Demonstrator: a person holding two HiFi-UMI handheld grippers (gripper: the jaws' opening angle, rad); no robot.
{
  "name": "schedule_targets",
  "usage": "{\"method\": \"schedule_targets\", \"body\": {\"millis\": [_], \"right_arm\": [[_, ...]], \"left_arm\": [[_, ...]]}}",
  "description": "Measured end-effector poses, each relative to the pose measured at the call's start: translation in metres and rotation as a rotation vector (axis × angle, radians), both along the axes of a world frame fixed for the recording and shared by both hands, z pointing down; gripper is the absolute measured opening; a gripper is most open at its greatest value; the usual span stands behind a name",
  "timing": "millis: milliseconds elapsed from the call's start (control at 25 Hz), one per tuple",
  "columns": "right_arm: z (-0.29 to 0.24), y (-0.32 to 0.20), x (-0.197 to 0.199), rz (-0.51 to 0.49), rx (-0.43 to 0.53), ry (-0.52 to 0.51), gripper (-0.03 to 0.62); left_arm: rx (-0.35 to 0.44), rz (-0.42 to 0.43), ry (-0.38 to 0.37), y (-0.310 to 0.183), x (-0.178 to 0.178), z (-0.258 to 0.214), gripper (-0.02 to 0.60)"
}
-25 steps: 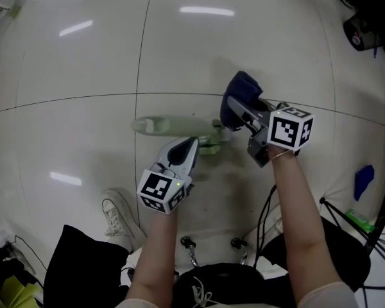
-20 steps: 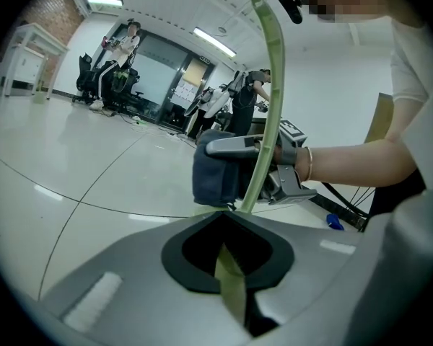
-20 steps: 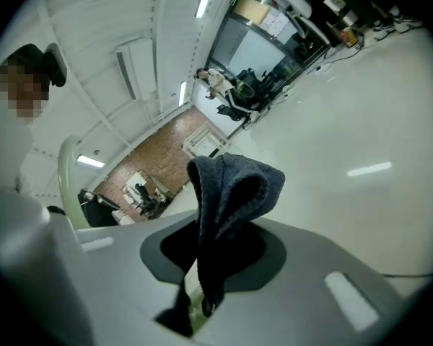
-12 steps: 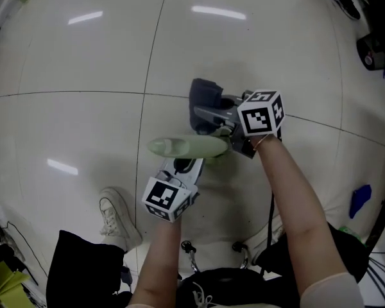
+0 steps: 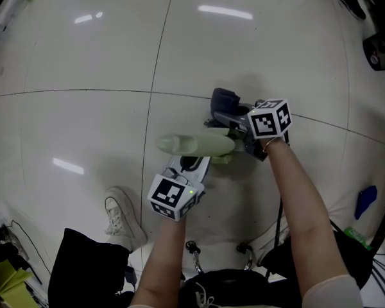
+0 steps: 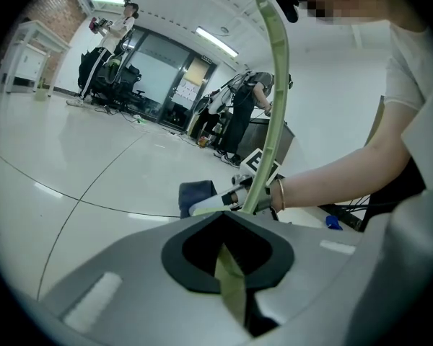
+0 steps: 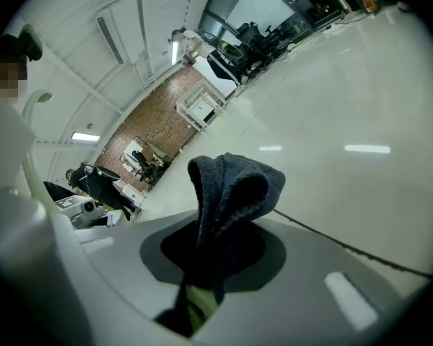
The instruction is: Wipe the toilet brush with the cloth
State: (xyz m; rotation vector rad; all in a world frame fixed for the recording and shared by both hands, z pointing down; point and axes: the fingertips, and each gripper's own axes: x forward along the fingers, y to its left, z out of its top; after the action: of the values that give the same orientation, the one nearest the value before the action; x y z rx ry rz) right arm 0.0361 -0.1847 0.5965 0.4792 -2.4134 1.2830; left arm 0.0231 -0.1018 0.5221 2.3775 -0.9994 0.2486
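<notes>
A pale green toilet brush is held above the floor, its long handle rising toward the head. My left gripper is shut on its lower part, which shows as a green strip between the jaws. My right gripper sits just right of the brush, shut on a dark blue cloth. In the right gripper view the cloth bunches up out of the jaws, with a bit of green brush pinched under it. The cloth also shows in the left gripper view, beside the handle.
A white shoe stands on the tiled floor at lower left, next to a black bag. A blue object and black stand legs lie at the right edge. People and chairs stand far across the room.
The brush has tipped from lying sideways to pointing up at the head. The right gripper with the cloth has come in from the right to the brush, and in the last half second drew slightly right again.
</notes>
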Motion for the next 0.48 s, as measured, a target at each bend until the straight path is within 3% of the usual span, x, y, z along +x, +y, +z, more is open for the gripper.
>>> {"method": "schedule_targets", "body": {"millis": [280,480], "right_arm": [[0.009,0.009,0.039,0.078,-0.058,0.009,0.074],[0.008,0.027,0.079,0.130,-0.047,0.103,0.075]], "left_arm": [[0.010,-0.003,0.009,-0.002,0.001,-0.001,0.006],[-0.019,-0.002,0.006,-0.001,0.000,0.004,0.006]]}}
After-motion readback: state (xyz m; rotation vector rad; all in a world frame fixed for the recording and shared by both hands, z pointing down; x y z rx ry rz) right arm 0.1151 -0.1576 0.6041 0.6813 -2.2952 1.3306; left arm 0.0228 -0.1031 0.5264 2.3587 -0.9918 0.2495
